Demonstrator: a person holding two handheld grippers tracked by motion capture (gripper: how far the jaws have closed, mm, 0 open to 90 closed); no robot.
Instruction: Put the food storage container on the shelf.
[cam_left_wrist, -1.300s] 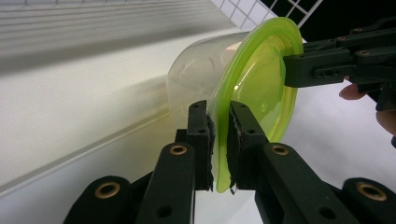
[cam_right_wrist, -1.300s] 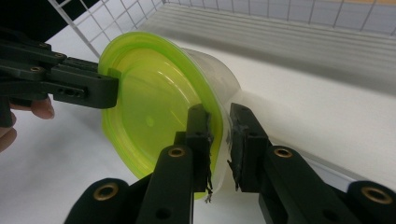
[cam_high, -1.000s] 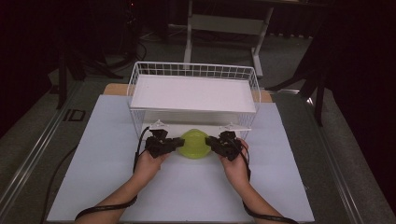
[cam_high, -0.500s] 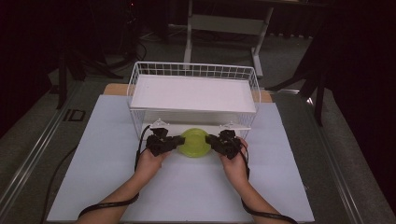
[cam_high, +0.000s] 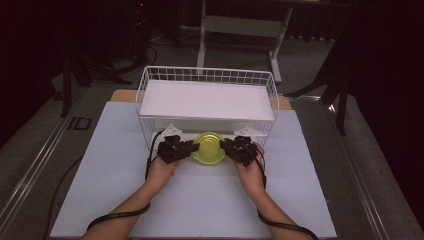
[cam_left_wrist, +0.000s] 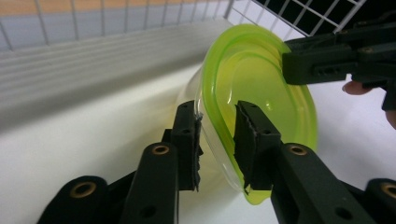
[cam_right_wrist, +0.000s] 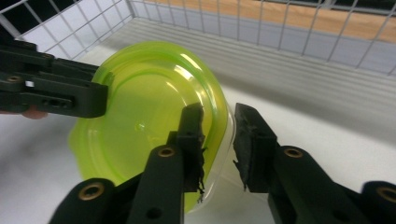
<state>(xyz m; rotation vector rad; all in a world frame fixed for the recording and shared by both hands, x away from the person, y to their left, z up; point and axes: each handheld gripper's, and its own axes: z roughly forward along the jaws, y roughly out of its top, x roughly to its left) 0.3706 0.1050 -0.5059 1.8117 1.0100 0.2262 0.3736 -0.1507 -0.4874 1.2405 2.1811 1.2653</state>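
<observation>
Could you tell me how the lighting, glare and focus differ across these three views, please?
High view: the white table is brightly lit while the surroundings fall into darkness. Left gripper view: the green lidded container is sharp, with the wire basket behind it soft and hazy. Right gripper view: small glare spots on the lid, and the near jaws look slightly blurred.

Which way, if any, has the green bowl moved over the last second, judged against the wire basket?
Yes. The green bowl, held between both tongs, has moved slightly away from the person, toward the wire basket, now reaching under its front edge.
</observation>
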